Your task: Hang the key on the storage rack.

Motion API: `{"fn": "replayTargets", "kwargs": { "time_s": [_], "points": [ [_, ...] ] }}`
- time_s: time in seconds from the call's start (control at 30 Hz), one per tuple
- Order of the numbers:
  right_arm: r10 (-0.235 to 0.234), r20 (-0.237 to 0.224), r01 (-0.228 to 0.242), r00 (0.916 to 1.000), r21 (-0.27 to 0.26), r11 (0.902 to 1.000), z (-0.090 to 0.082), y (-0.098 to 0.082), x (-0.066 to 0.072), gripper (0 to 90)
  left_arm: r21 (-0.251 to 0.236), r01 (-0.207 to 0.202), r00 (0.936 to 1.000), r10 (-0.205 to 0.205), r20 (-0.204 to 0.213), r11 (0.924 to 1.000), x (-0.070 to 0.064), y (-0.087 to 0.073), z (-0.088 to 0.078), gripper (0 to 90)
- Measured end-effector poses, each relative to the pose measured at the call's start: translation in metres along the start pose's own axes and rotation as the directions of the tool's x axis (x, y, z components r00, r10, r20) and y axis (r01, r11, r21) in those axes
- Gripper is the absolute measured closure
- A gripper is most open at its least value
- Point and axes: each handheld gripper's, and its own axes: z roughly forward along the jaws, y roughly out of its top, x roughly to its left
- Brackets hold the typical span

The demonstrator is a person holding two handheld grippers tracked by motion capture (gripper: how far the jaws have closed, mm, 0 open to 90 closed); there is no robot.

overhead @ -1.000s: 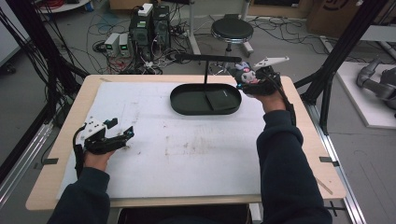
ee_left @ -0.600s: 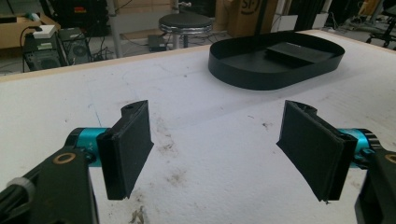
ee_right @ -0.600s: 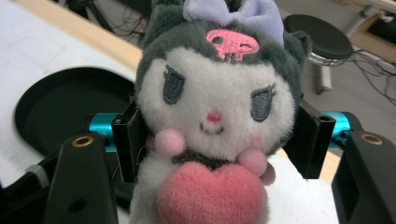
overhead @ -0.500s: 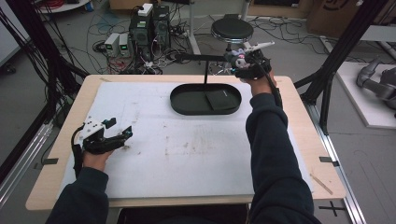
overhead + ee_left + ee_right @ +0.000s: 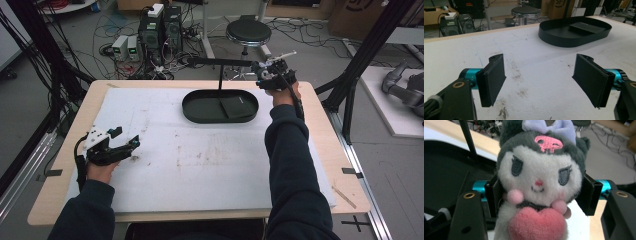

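High view: the right gripper (image 5: 272, 75) is at the far right corner of the table (image 5: 65, 172), just beside the right end of the black oval tray (image 5: 197, 110). It holds something small there, too small here to read. A thin black stand (image 5: 220, 67) rises behind the tray, with a bar pointing toward this gripper. Inside the tray lies one flat dark pad (image 5: 237, 106), on its right half; the left half looks bare. The left gripper (image 5: 117, 149) rests low at the near left on the white mat (image 5: 215, 165), well apart from the tray.

Left gripper view: the jaws stand wide apart with nothing between them, only stained mat below. The tray (image 5: 574, 37) is farther off, its wall low and upright.

Right gripper view: a plush toy (image 5: 540, 182) sits between the jaws, which clasp its head from both sides near the cheeks. It has a dark hood, a lilac bow and a pink heart in front. I judge it light and very soft, so it squeezes easily and will not break; the fur gives fair friction. The wide head seems the best place to hold, because the body below is narrower and can slip or swing.
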Motion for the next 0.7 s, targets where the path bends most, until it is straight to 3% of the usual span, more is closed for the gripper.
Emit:
{"fn": "replayTargets", "kwargs": {
  "time_s": [0.27, 0.4, 0.57, 0.7],
  "points": [
    [-0.017, -0.024, 0.019, 0.9996, 0.082, 0.9964, 0.024, -0.01, 0.015, 35.2, 0.003, -0.002, 1.0, 0.002, 0.002, 1.0, 0.0, 0.0, 0.001, 25.1],
    [0.004, -0.062, 0.0, 0.9981, 0.07, 0.9975, 0.035, -0.012, 0.025, 34.9, 0.004, 0.0, 1.0, 0.0, 0.0, 1.0, 0.0, 0.0, 0.001, 25.1],
    [0.079, -0.099, -0.075, 0.9919, 0.039, 0.9964, 0.045, -0.015, 0.033, 27.2, 0.002, -0.002, 1.0, 0.002, 0.0, 1.0, 0.0, 0.0, 0.001, 25.1],
    [0.084, -0.129, -0.082, 0.9881, 0.02, 0.9964, 0.044, -0.015, 0.035, 22.0, 0.003, 0.003, 1.0, -0.003, 0.002, 1.0, 0.0, 0.0, 0.001, 25.1]
  ]
}}
